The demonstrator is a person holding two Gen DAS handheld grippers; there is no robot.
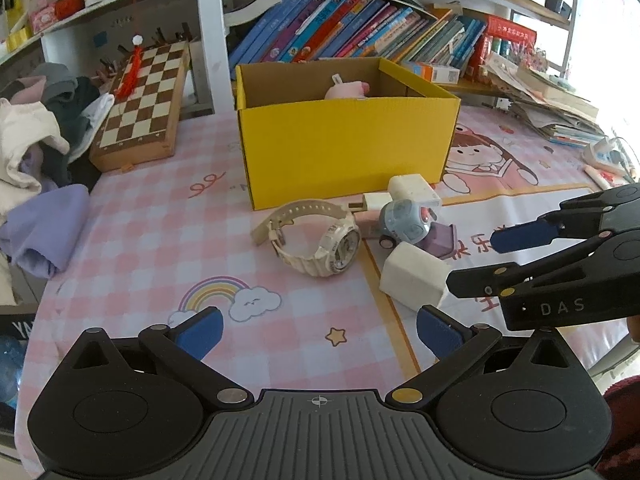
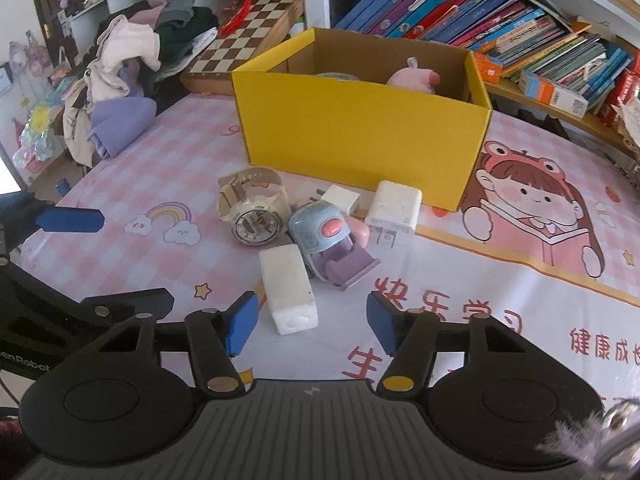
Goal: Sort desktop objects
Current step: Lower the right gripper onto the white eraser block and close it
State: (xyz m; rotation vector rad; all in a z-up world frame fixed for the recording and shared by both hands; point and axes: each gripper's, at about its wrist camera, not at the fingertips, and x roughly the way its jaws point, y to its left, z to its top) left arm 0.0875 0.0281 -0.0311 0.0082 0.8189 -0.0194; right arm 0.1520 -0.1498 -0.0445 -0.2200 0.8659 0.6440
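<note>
A yellow cardboard box [image 1: 344,148] [image 2: 360,136] stands open on the desk with a pink plush [image 1: 346,90] [image 2: 414,78] inside. In front of it lie a cream wristwatch [image 1: 316,238] [image 2: 254,210], a blue toy car [image 1: 406,224] [image 2: 324,236], a white block [image 1: 414,276] [image 2: 288,290], a white charger [image 1: 416,190] [image 2: 394,208] and a small white plug [image 1: 374,202] [image 2: 340,200]. My left gripper [image 1: 316,330] is open and empty, short of the watch. My right gripper [image 2: 308,322] is open, its jaws on either side of the white block's near end; it also shows in the left wrist view [image 1: 496,260].
A chessboard [image 1: 144,100] [image 2: 244,28] and a pile of clothes [image 1: 36,148] [image 2: 132,64] lie at the back left. Books [image 1: 360,28] [image 2: 480,12] fill the shelf behind the box. Papers [image 1: 548,96] are stacked at the right. The pink cartoon tablecloth [image 1: 160,240] covers the desk.
</note>
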